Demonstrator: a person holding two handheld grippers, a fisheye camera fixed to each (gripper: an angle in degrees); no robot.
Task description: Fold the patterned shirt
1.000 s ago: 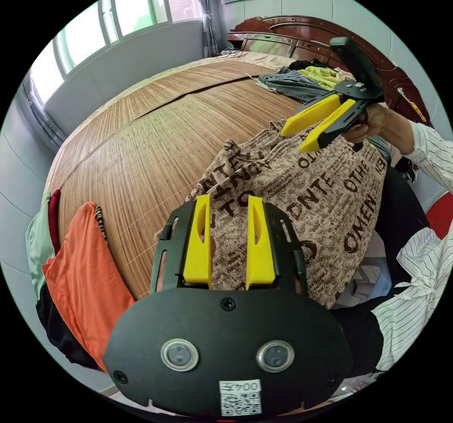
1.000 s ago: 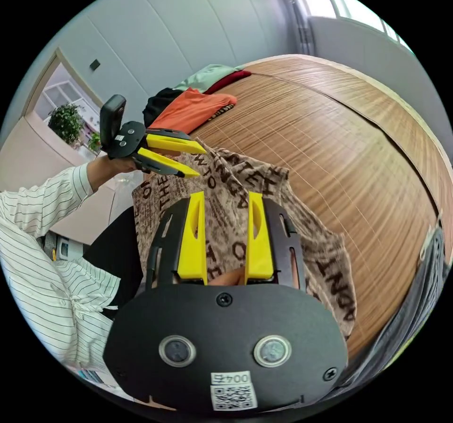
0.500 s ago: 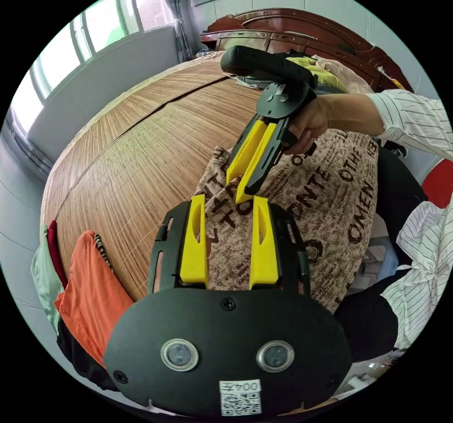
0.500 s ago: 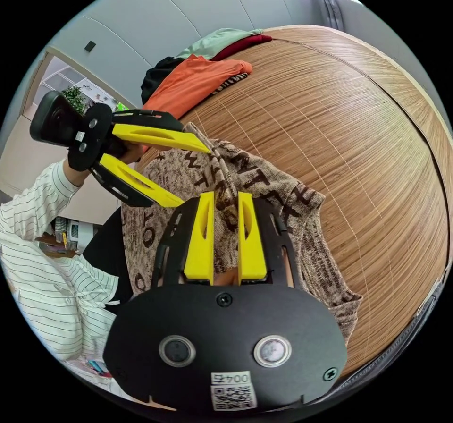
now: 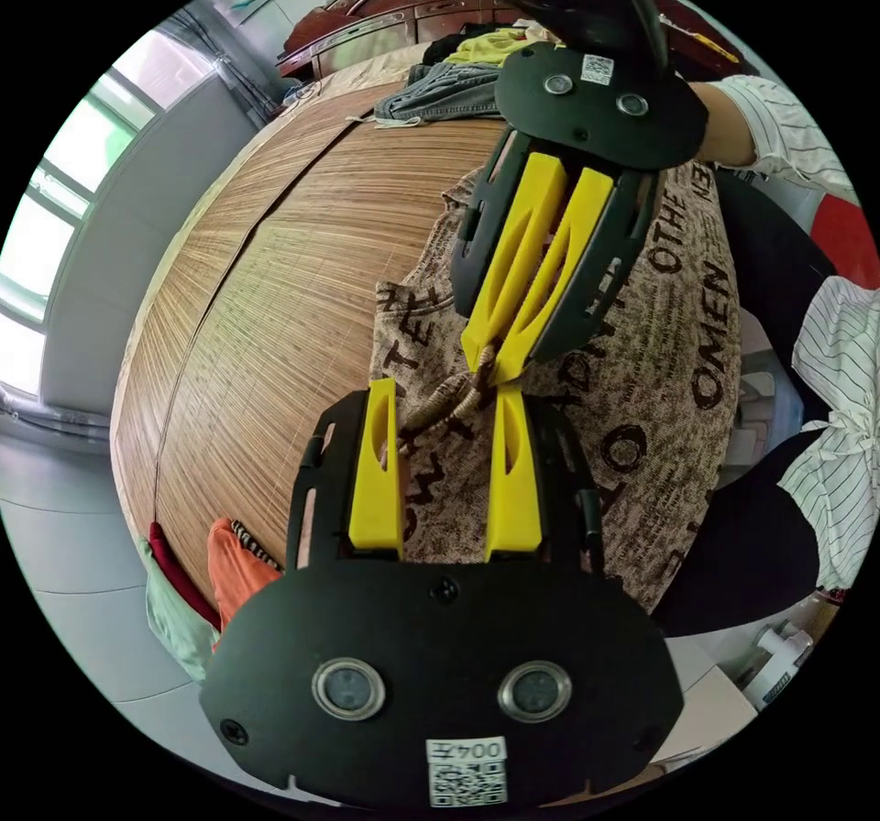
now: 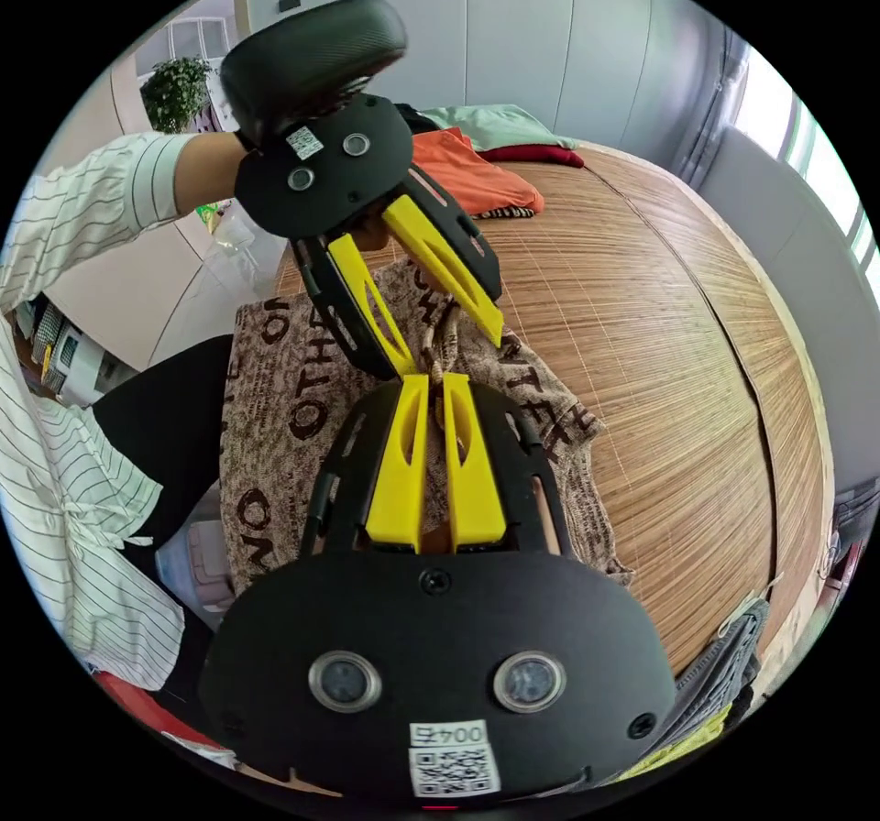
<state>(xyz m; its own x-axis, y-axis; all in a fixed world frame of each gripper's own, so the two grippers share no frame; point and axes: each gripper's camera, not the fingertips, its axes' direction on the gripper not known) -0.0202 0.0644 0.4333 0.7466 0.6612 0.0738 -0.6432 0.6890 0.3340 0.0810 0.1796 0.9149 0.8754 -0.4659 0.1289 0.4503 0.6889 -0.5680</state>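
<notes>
Brown lettered patterned shirt (image 5: 660, 381) lay on the bamboo mat (image 5: 275, 290) at the bed's near edge. Right gripper (image 5: 490, 365) pinched a raised fold, jaws nearly closed. Left gripper (image 5: 446, 399) stood wide apart, straddling that fold, gripping nothing.

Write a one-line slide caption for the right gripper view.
Right gripper shut on a pinched ridge of patterned shirt; left gripper open beside it.

both views face each other closely (sharing the patterned shirt (image 5: 642, 381)).

Right gripper (image 6: 433, 379) jaws nearly closed, pinching a fabric ridge, left gripper (image 5: 445, 388) jaws spread wide, tips meeting head-on, striped sleeve (image 6: 87, 207) at ten o'clock
</notes>
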